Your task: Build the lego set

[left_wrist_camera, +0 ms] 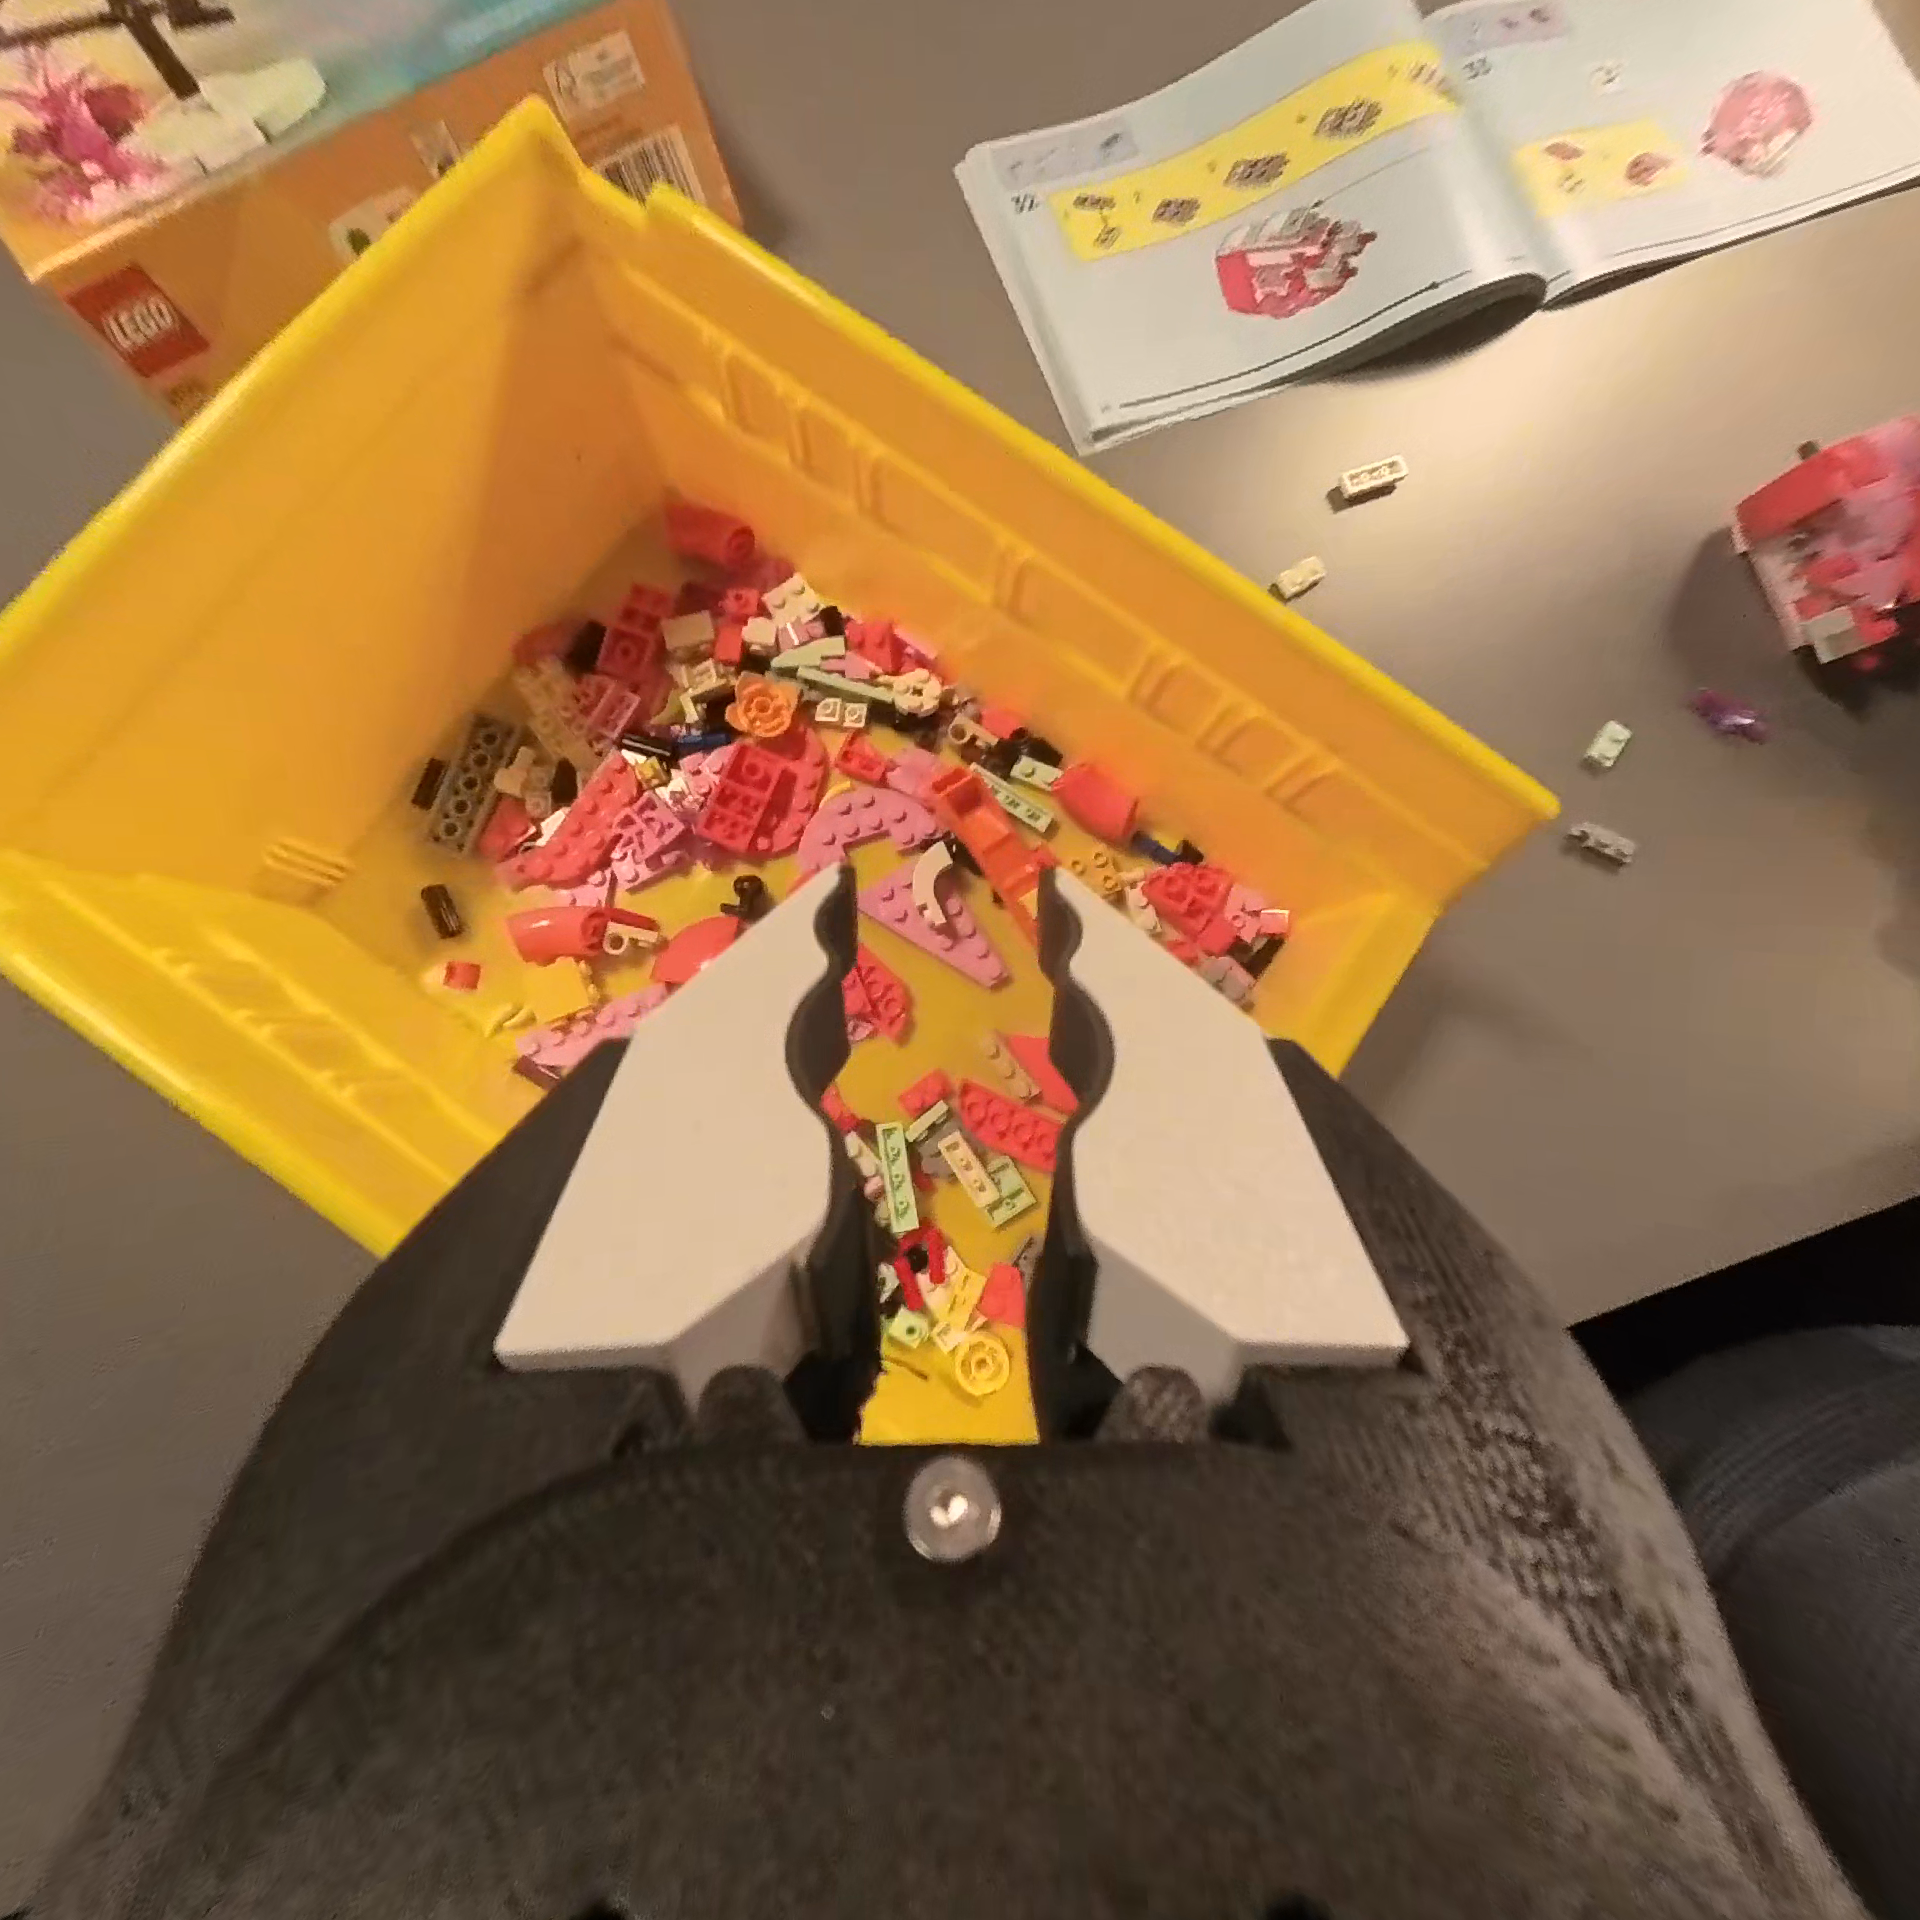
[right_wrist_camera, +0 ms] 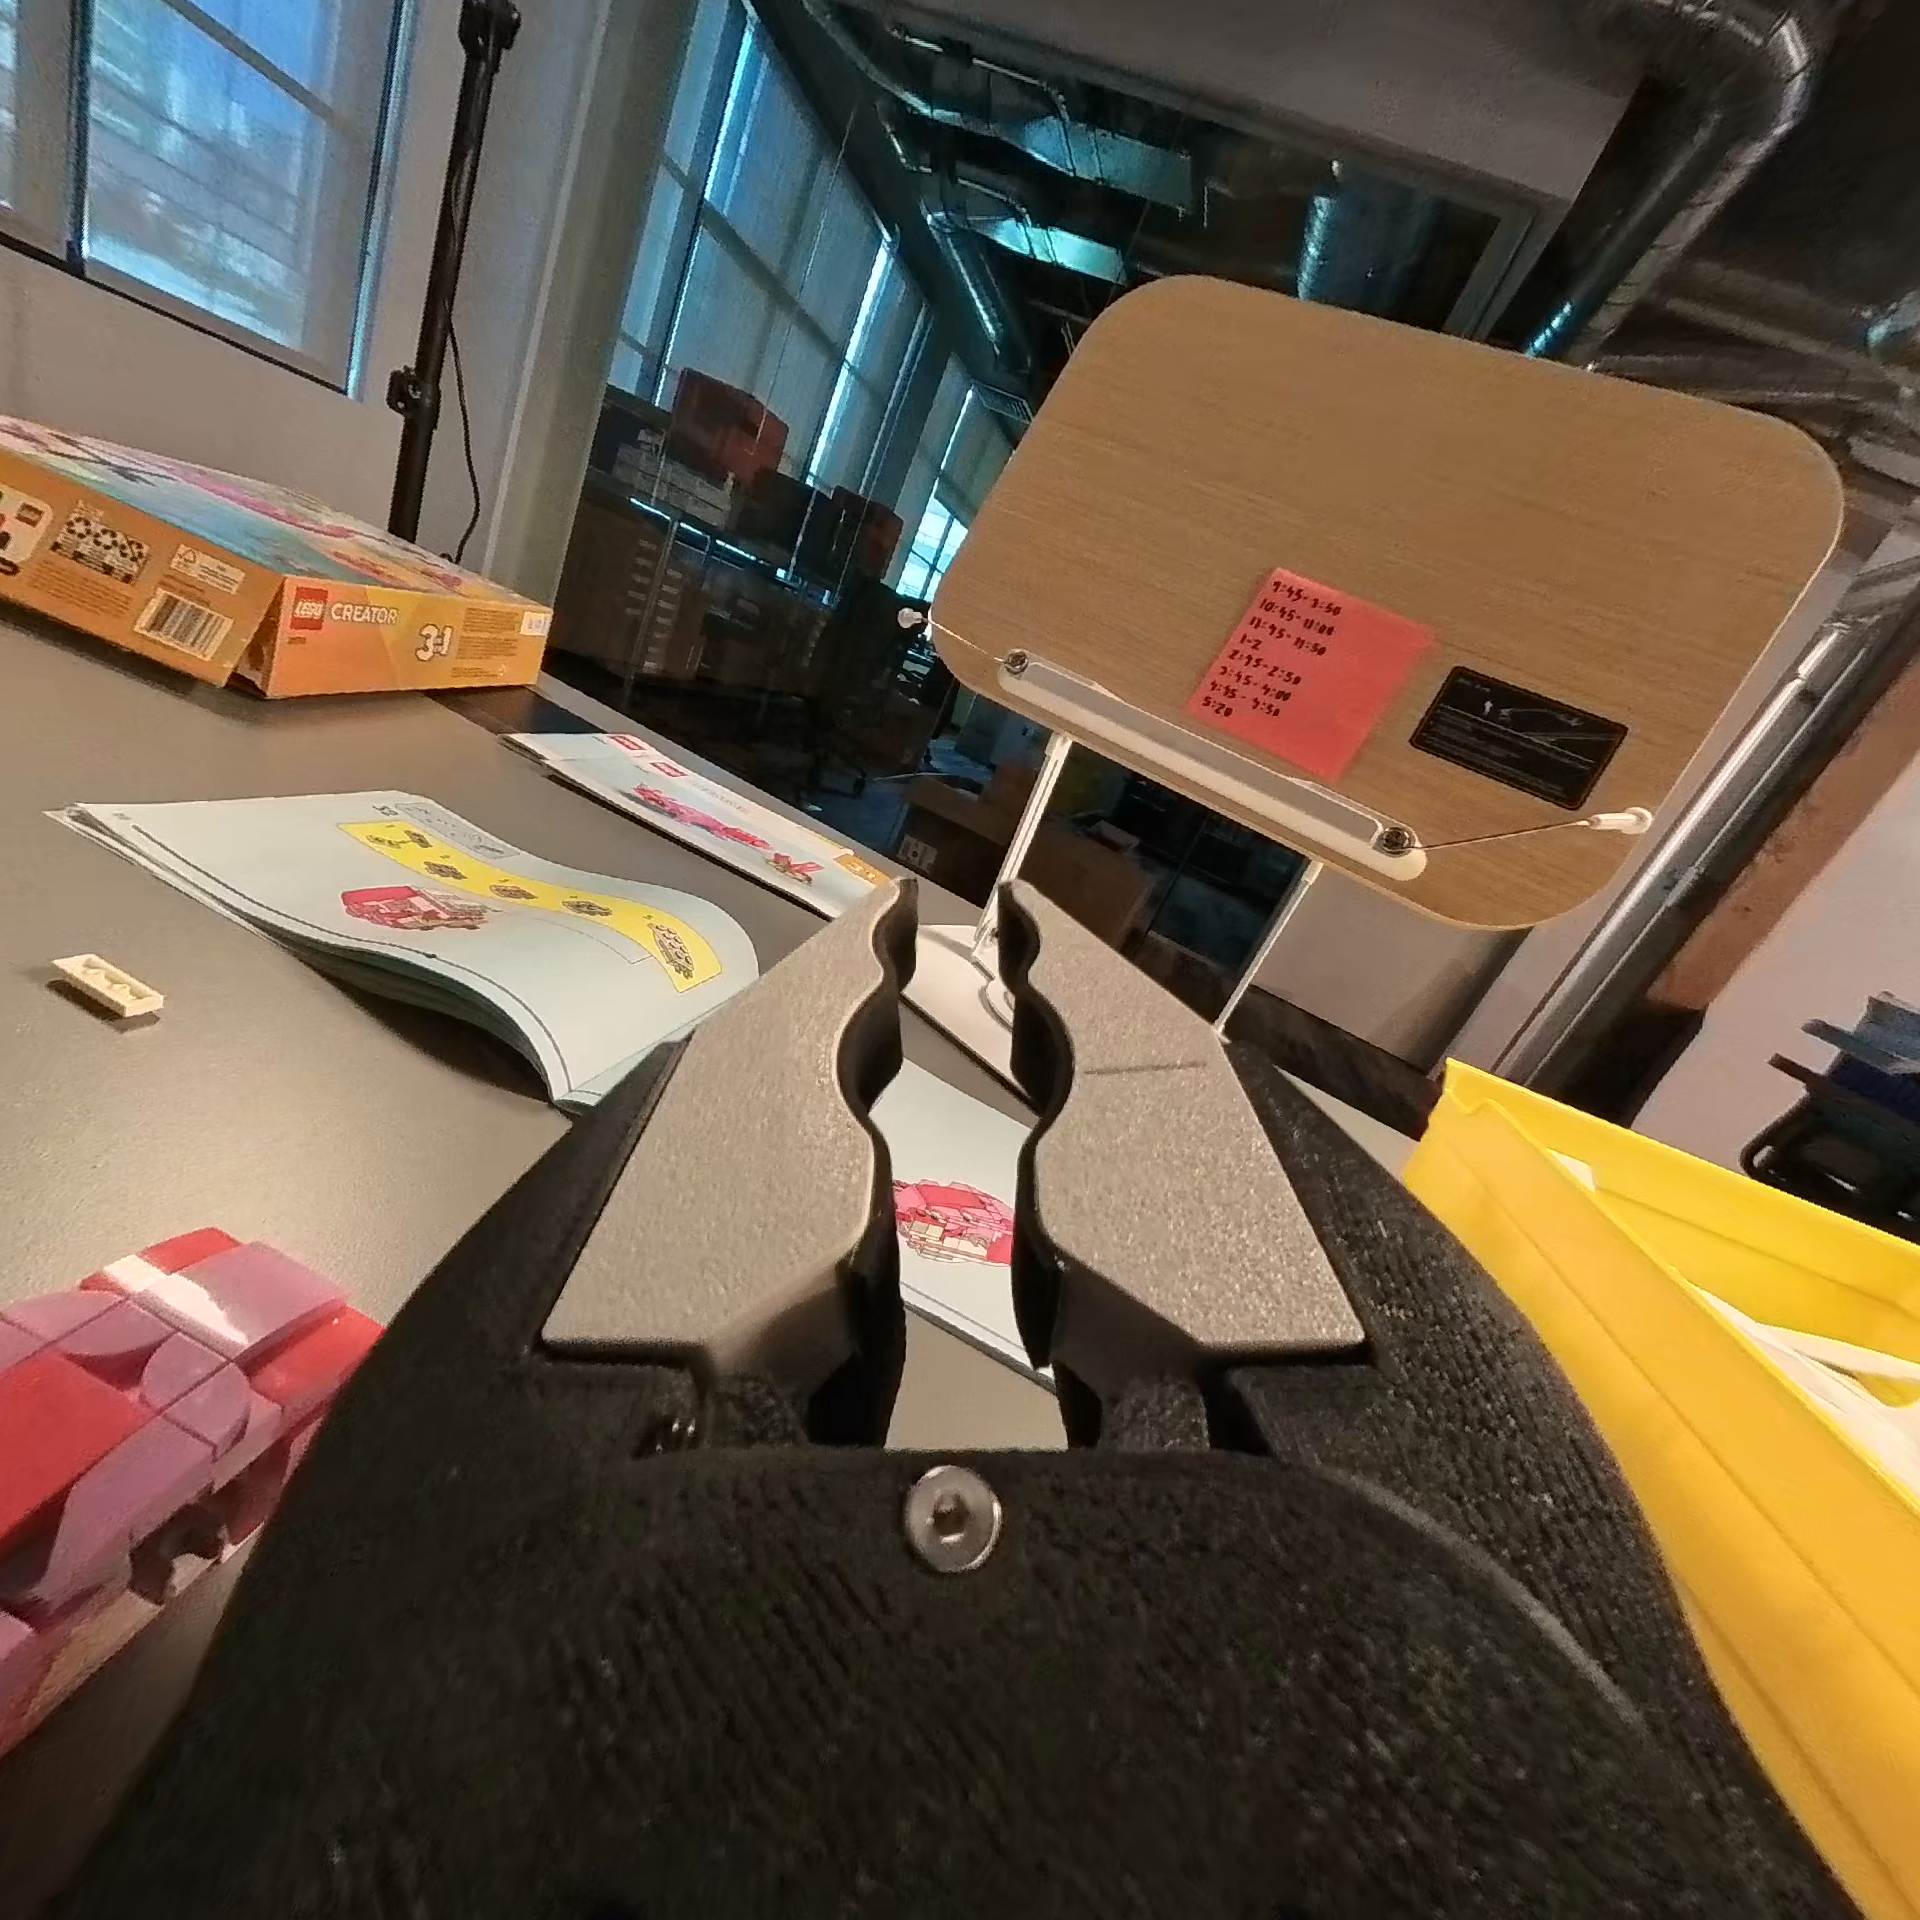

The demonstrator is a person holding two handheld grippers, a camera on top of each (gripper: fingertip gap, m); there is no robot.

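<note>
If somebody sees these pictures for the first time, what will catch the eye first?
A yellow bin full of pink and red bricks, with the open left gripper above it. Right of the bin, an open booklet lies on the grey table.

The grey tabletop (left_wrist_camera: 1351, 987) carries a yellow bin (left_wrist_camera: 260, 665), an orange cardboard box (left_wrist_camera: 208, 239), an open instruction booklet (left_wrist_camera: 1455, 197), a partly built red-and-pink brick model (left_wrist_camera: 1839, 561), several loose small pale plates (left_wrist_camera: 1374, 480), and a wooden book stand (right_wrist_camera: 1382, 582).
</note>
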